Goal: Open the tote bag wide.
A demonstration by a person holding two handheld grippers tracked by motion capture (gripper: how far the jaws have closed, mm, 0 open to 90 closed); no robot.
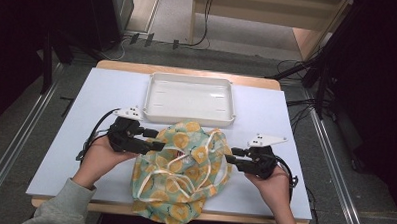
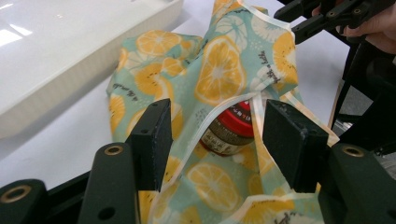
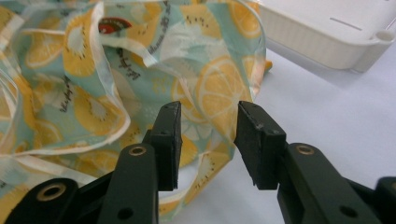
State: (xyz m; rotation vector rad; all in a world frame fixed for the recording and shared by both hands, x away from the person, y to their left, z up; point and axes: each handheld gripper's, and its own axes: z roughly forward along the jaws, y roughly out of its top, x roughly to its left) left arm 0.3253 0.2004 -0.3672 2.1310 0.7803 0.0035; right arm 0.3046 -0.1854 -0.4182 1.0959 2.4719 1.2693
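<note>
- Worktop (image 1: 86, 118): a pale blue-white board with a wooden edge, seen from above in the high view.
- Shallow white rectangular plastic tray (image 1: 189, 97): lies at the far middle of the worktop, empty inside; its near rim sits just beyond the cloth bag.
- Soft cloth bag printed with orange and kiwi slices on a pale green ground, trimmed in cream tape (image 1: 182, 169): lies crumpled at the near middle of the worktop, between the two grippers, its near end hanging over the worktop's front edge.
- Small jar with a red lid and a dark label (image 2: 229, 129): sits inside the bag's opening, partly covered by fabric; seen in the left gripper view between the spread fingers.
- Left gripper (image 1: 153, 140): held in the person's left hand (image 1: 101, 158) at the bag's left side; its black fingers (image 2: 153, 140) stand wide apart over the fabric, gripping nothing.
- Right gripper (image 1: 233, 158): held in the person's right hand (image 1: 270, 182) at the bag's right edge; in the right gripper view its fingers (image 3: 169, 140) are parted with a clear gap, the bag's edge just ahead of them, nothing held.
</note>
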